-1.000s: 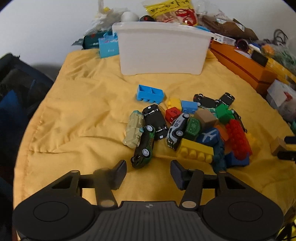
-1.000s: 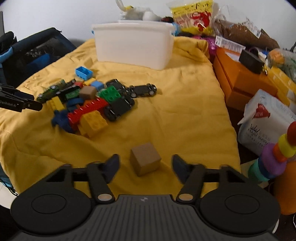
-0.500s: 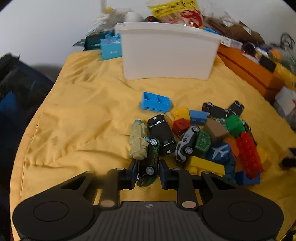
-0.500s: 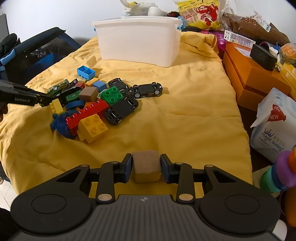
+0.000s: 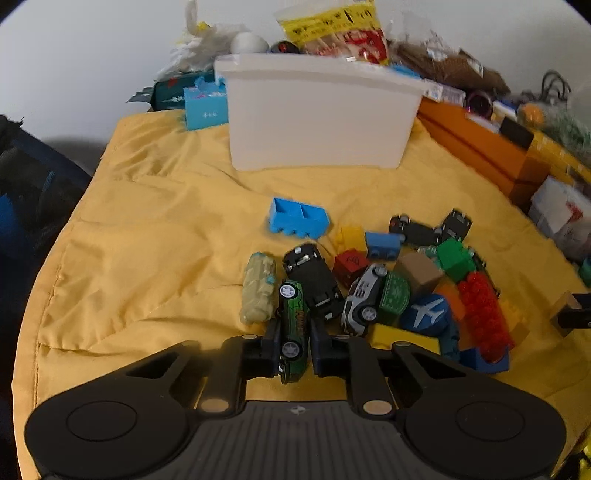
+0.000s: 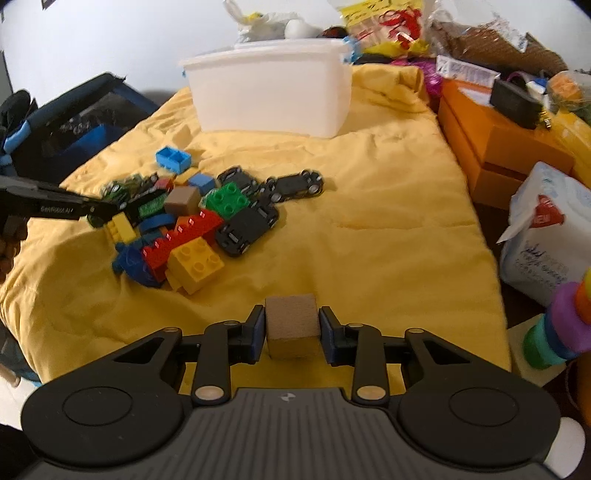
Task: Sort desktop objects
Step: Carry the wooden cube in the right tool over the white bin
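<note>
My left gripper [image 5: 293,345] is shut on a green toy car [image 5: 293,325] at the near left edge of a pile of toy cars and bricks [image 5: 406,288] on the yellow cloth. My right gripper [image 6: 291,332] is shut on a brown wooden cube [image 6: 291,325], held just above the cloth at the near side. The left gripper also shows in the right wrist view [image 6: 55,210], at the left of the pile [image 6: 195,225]. A white plastic bin [image 5: 317,114] stands at the far side of the cloth; it also shows in the right wrist view [image 6: 269,99].
A lone blue brick [image 5: 299,221] lies between pile and bin. Orange boxes [image 6: 498,147] and a white bag [image 6: 546,232] stand off the cloth's right edge. A dark blue bag [image 6: 70,125] is at the left. Snack bags [image 5: 332,29] lie behind the bin.
Both grippers went from open to shut: the left closed on the green car, the right on the brown cube. The cube now sits a little higher off the cloth.
</note>
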`<state>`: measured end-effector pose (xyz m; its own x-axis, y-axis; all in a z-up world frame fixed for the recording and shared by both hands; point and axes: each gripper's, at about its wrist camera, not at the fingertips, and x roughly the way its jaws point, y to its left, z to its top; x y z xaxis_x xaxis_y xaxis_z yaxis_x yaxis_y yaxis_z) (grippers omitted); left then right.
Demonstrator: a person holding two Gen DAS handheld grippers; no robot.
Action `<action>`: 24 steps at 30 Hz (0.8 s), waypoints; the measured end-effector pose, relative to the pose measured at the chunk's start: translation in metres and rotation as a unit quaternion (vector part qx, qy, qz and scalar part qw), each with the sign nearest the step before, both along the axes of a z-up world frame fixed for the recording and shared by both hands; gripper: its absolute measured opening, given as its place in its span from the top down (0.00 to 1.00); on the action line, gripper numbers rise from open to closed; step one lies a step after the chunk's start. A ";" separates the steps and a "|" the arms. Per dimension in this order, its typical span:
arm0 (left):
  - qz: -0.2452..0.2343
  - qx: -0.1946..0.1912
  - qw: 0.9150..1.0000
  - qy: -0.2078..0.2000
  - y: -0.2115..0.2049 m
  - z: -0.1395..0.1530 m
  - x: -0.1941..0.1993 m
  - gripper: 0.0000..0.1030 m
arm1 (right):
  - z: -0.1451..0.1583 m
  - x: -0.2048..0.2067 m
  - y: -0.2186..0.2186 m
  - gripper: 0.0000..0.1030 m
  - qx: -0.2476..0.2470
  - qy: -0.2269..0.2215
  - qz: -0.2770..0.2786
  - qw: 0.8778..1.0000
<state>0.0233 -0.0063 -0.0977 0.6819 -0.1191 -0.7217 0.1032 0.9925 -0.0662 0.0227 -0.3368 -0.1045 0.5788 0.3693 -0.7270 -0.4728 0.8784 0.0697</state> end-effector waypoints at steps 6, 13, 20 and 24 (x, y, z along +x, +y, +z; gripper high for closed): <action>-0.010 0.004 0.999 -0.032 0.002 0.028 -0.016 0.82 | 0.020 -0.001 0.000 0.67 0.015 -0.026 -0.006 1.000; 0.001 -0.004 0.998 -0.069 0.007 0.084 0.000 0.82 | 0.050 0.023 0.017 0.66 0.047 -0.051 -0.003 0.998; 0.013 -0.009 0.995 -0.098 0.005 0.139 0.063 0.82 | 0.116 0.089 0.056 0.66 0.094 -0.104 0.007 0.990; 0.011 -0.022 0.995 -0.096 0.004 0.160 0.110 0.82 | 0.150 0.143 0.077 0.66 0.105 -0.114 0.007 0.988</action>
